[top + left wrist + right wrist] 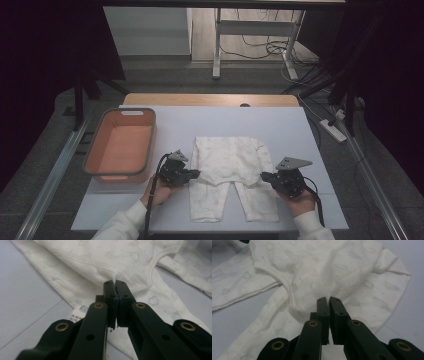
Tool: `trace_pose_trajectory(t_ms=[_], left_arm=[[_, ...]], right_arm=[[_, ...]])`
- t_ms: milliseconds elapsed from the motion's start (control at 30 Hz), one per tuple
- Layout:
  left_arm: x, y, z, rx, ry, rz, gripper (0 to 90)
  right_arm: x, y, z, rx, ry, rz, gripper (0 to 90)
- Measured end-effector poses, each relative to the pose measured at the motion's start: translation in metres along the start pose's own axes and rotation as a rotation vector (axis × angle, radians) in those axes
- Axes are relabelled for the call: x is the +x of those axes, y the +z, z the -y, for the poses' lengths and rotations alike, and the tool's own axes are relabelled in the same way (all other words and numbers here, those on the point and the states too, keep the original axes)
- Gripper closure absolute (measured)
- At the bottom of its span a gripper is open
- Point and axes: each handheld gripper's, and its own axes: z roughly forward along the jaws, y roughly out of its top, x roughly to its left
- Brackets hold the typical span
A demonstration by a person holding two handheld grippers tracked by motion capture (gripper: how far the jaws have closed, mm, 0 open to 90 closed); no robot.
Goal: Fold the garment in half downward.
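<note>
Garment (227,170): white baby suit, flat at worktop's (280,125) near edge, legs toward it.
Left gripper (196,174): pinched onto left fold edge.
Right gripper (264,176): pinched onto right fold edge.
Fold axis: crosswise, between both grippers.

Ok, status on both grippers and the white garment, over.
Left gripper shut on white garment edge. Right gripper shut on its other side. Garment half folded on table. Orange basket clear at left.

Dim all round, dark at both sides of the high view. Soft, even overhead light on the worktop (310,150); faint shadows, no glare. Slightly grainy; near claw parts soft.
</note>
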Motion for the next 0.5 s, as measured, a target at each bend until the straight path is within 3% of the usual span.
trace_pose_trajectory(t_ms=[500], left_arm=[[-0.0045,-0.0018,0.0034,0.0,0.002,0.007,87.2]], right_arm=[[0.0023,-0.005,0.004,0.002,0.008,-0.009,86.5]])
